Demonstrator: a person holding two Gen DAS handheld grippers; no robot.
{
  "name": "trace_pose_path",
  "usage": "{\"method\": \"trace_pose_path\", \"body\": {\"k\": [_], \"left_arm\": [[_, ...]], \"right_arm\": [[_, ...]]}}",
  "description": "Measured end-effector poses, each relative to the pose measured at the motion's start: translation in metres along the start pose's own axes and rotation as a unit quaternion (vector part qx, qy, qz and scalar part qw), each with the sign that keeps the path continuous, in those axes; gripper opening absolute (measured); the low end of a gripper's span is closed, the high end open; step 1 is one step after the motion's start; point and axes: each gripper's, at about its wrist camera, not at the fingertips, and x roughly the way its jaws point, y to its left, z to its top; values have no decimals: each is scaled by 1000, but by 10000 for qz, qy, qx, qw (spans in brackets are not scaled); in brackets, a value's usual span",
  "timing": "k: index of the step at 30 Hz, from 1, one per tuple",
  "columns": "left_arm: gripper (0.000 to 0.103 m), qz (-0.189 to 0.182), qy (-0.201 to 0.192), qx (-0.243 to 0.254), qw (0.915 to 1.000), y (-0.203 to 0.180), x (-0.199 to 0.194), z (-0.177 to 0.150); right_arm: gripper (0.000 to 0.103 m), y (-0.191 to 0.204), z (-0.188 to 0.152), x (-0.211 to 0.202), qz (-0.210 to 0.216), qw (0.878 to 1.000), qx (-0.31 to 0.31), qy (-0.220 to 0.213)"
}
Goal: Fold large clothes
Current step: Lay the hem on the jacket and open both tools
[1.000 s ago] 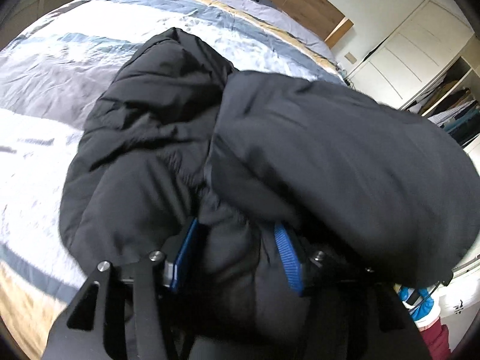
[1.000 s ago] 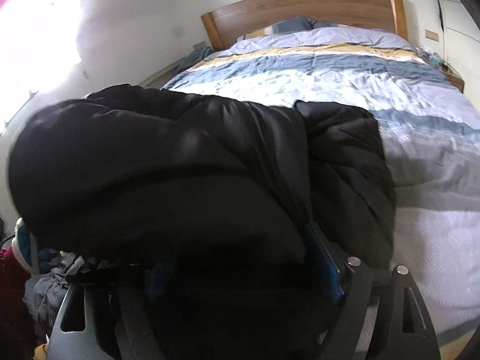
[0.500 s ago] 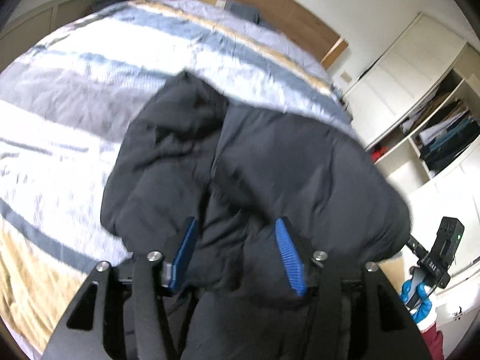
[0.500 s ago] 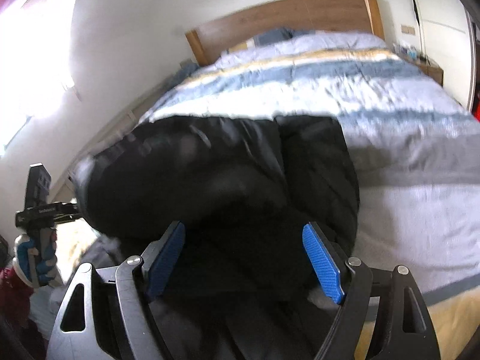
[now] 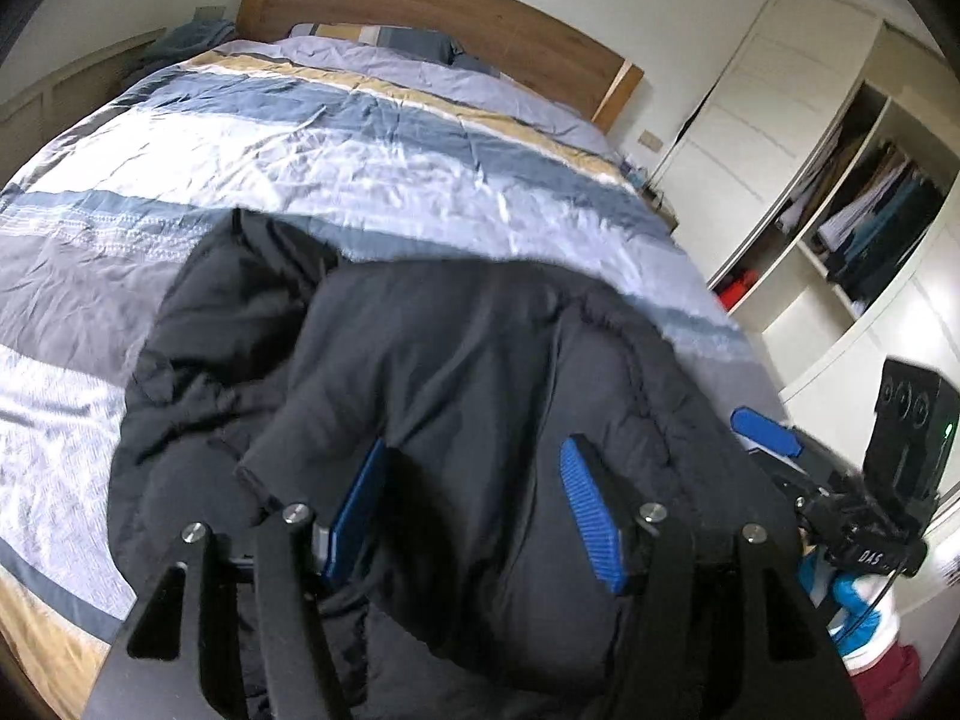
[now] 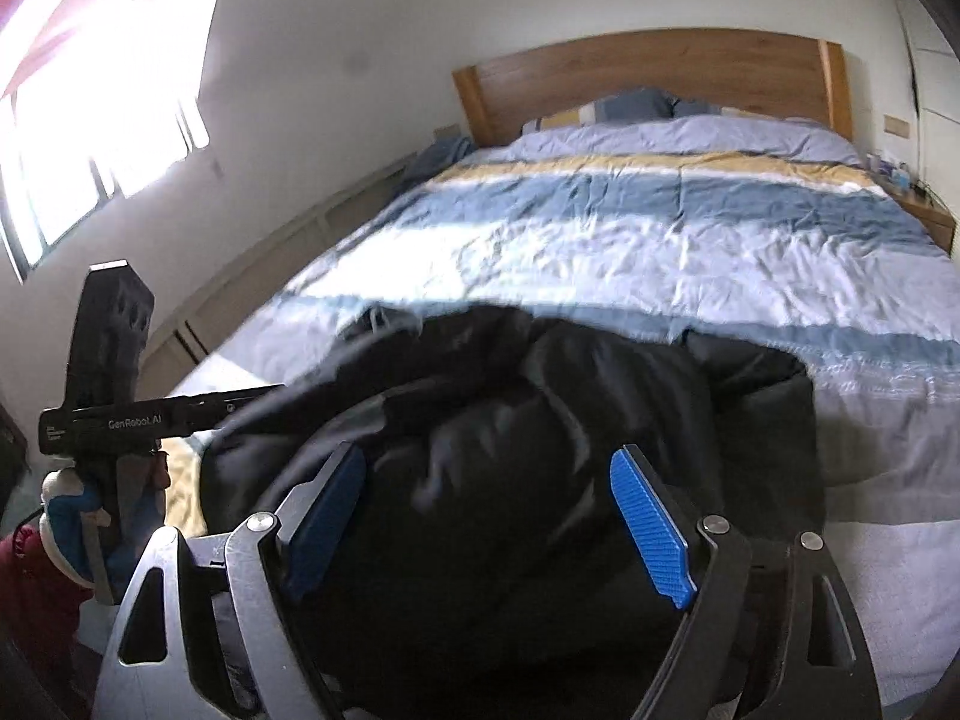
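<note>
Both let go: the left hand-held gripper [image 5: 474,510] and right hand-held gripper [image 6: 495,525] now stand released, pulled back above the black jacket [image 5: 456,360]. The fold has dropped onto the bed [image 5: 360,144], so this fold looks done.

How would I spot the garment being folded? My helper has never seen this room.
Find the bed with the wooden headboard and striped duvet. At its foot end lies the black puffy jacket, the only dark, bulky item on the pale bedding.
</note>
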Motion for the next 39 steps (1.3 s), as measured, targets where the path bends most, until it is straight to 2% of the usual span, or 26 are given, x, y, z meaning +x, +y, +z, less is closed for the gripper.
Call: {"method": "trace_pose_path", "body": {"k": [4, 8, 13, 18, 24, 27, 29, 32, 39], "left_arm": [[58, 365, 84, 431, 9984, -3, 28, -37], [59, 695, 28, 801, 9944, -5, 55, -62], [59, 670, 18, 704, 9953, 5, 79, -77], [60, 764, 45, 800, 9938, 5, 88, -81], [60, 895, 134, 730, 9932, -5, 62, -82], [60, 907, -6, 837, 9924, -13, 39, -91], [64, 1149, 258, 1018, 9878, -15, 47, -101], [64, 1145, 449, 830, 9889, -10, 45, -102], [64, 1235, 353, 947, 9872, -10, -5, -111]], "right_arm": [[85, -5, -36, 21, -170, 9982, -339, 459], [85, -13, -61, 33, -292, 9962, -589, 567], [85, -26, -82, 47, -296, 9961, -656, 508], [85, -28, -91, 56, -407, 9959, -646, 480], [85, -18, -85, 37, -650, 9939, -486, 743], [85, -9, -82, 19, -674, 9941, -469, 705], [85, -5, -88, 15, -784, 9924, -522, 788], [85, -6, -95, 15, -954, 9896, -379, 1011], [85, 8, -103, -32, -1145, 9892, -149, 905]]}}
